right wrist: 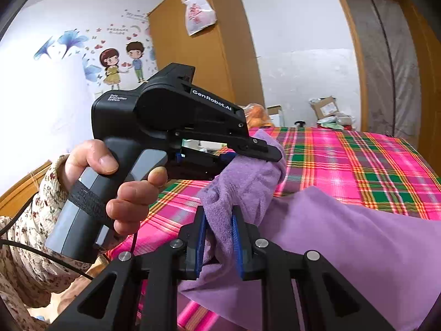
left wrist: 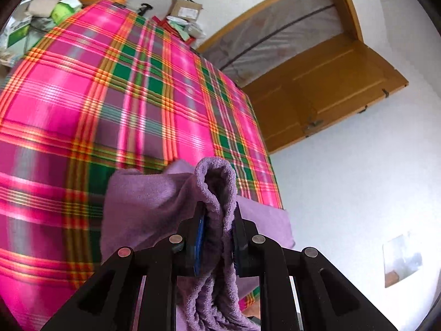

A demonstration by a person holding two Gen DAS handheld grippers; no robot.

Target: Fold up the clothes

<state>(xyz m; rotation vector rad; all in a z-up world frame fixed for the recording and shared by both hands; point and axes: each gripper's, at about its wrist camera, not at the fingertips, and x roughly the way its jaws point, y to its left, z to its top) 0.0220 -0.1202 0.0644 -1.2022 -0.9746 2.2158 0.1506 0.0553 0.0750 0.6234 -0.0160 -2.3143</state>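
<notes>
1. While both tools are gripping it, the purple garment (left wrist: 154, 207) is hanging at the near edge of the plaid bedcover (left wrist: 82, 104), filling the 6 o'clock region of the left wrist view.
2. The left gripper (left wrist: 217, 237) is pinching a bunched, rolled fold of the garment, its blue-padded fingers (left wrist: 199, 237) pressing the fleecy cloth from both sides; the fold is rising above the fingertips toward 12 o'clock.
3. In the right wrist view, the right gripper (right wrist: 219, 237) is likewise clamping a narrow ridge of the garment (right wrist: 344, 248), with the rest of the cloth spreading toward 3 and 4 o'clock over the bedcover (right wrist: 358, 160).
4. The left gripper (right wrist: 273, 155) is appearing there from the side, at about 10 o'clock of the right tool, its tip biting the same garment just above the right tool's hold.
5. A hand (right wrist: 121, 187) is wrapping around the grey handle of that left tool, one finger resting on the trigger; a floral sleeve (right wrist: 30, 234) is showing at 8 o'clock.
6. A wooden door (left wrist: 325, 91) is standing open at 2 o'clock in the left view, and boxes (left wrist: 184, 9) are lying past the far edge of the bedcover at 12 o'clock.
7. A wooden wardrobe (right wrist: 204, 44) with a white plastic bag (right wrist: 198, 13) hanging on it is standing at 12 o'clock in the right view, beside cartoon wall stickers (right wrist: 121, 63) at 10 o'clock.
</notes>
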